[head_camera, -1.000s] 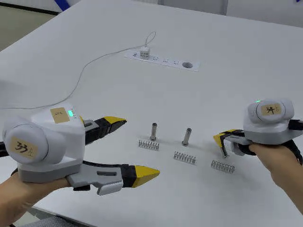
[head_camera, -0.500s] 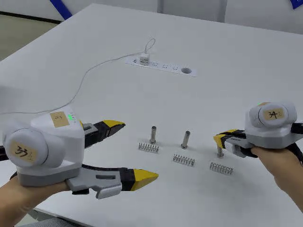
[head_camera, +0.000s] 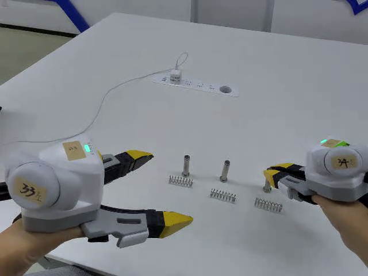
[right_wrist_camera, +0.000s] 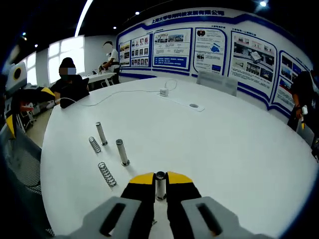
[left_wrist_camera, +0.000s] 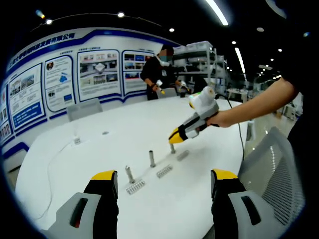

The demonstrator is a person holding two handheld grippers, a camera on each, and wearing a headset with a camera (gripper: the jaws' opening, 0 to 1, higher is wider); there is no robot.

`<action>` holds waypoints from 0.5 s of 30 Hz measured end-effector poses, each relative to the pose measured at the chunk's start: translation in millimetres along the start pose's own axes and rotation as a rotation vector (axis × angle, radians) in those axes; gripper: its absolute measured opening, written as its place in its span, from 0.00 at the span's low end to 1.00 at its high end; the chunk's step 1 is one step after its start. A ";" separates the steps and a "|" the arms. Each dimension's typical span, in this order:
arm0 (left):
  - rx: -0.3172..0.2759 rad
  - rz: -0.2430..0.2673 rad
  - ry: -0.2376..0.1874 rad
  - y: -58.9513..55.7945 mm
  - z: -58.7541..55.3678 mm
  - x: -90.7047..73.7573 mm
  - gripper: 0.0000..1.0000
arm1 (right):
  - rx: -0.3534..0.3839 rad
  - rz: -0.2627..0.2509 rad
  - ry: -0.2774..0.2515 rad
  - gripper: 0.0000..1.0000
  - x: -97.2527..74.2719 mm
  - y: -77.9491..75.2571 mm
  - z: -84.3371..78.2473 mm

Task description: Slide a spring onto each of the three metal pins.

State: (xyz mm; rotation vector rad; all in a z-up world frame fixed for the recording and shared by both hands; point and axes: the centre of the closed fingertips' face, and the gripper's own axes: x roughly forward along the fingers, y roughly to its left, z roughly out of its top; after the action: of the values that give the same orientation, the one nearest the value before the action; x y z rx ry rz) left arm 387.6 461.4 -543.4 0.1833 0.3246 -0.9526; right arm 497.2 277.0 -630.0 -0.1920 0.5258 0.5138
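Right gripper view: one pin is clamped by the right gripper. The left gripper is held wide (empty). Next, the nearby spring must be grasped and threaded on.

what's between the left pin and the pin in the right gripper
In the head view the middle pin stands upright between the left pin and the right pin, its spring lying just in front; the rest is bare table.

This looks like a tech lab or showroom: a long white meeting table, blue-and-white printed display boards along the wall, tall metal storage racks behind, bright ceiling strip lights, and a grey mesh office chair alongside.
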 end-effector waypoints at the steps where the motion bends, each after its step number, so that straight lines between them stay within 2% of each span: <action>1: 0.001 0.001 0.000 0.2 0.2 -0.3 0.78 | 0.007 -0.003 -0.010 0.08 -0.8 -0.4 -0.4; 6: -0.001 0.006 0.000 -0.2 0.3 -0.6 0.78 | 0.040 -0.020 -0.051 0.08 -3.8 0.4 -0.9; 15: -0.004 0.004 0.018 -1.5 -4.8 0.2 0.78 | 0.021 -0.005 -0.046 0.09 -5.8 2.6 -3.5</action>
State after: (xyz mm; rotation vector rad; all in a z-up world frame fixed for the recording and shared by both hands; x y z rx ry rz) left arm 385.5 461.8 -548.0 0.1895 0.3428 -0.9472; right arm 490.0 275.7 -630.0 -0.1614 0.4853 0.5067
